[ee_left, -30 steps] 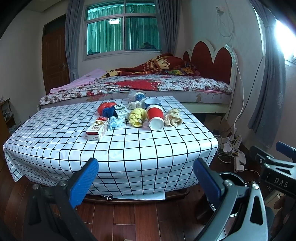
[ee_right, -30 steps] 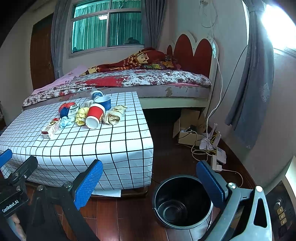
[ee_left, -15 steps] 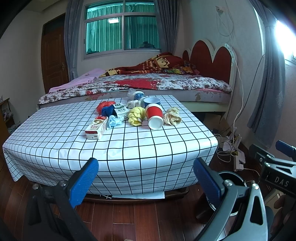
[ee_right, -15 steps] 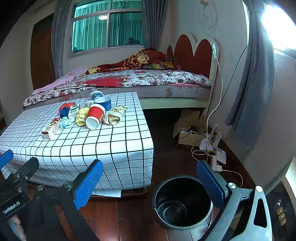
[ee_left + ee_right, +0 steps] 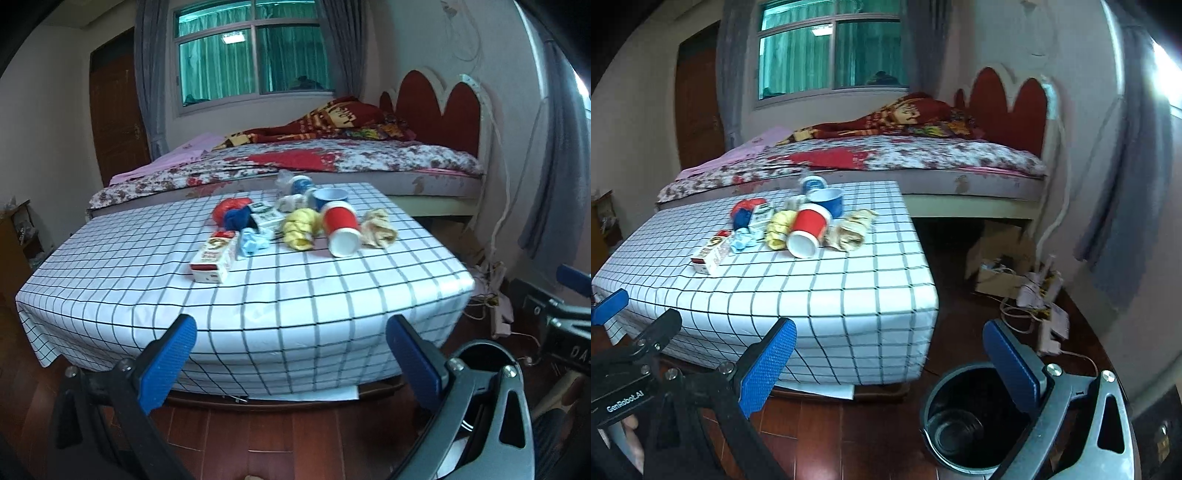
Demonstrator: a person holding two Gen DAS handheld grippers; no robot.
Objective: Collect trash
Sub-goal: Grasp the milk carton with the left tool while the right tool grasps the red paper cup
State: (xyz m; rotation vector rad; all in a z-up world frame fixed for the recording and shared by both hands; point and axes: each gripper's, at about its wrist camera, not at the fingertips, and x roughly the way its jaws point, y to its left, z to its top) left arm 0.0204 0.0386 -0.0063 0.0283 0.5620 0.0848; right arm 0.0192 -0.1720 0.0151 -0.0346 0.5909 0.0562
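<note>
Trash lies in a cluster on the checked tablecloth [image 5: 147, 266]: a red paper cup [image 5: 341, 232] on its side, a blue cup [image 5: 328, 195], a yellow wrapper [image 5: 301, 230], a beige crumpled paper [image 5: 378, 232], a small carton [image 5: 216, 254], a light blue wad [image 5: 253, 242] and a red and blue piece [image 5: 234, 214]. My left gripper [image 5: 291, 354] is open, well short of the table's front edge. My right gripper [image 5: 890, 362] is open too, above the floor beside a dark empty bin [image 5: 964, 417]. The red cup [image 5: 807, 232] and carton [image 5: 713, 254] show again in the right wrist view.
A bed [image 5: 332, 162] with a red headboard stands behind the table. Cables, a power strip [image 5: 1049, 328] and a cardboard box [image 5: 1001, 266] lie on the wooden floor at the right, near a grey curtain [image 5: 1123, 221]. A brown door [image 5: 118, 110] is at the far left.
Both grippers have moved closer to the table, so the table and trash look larger. Neither gripper has changed its opening.
</note>
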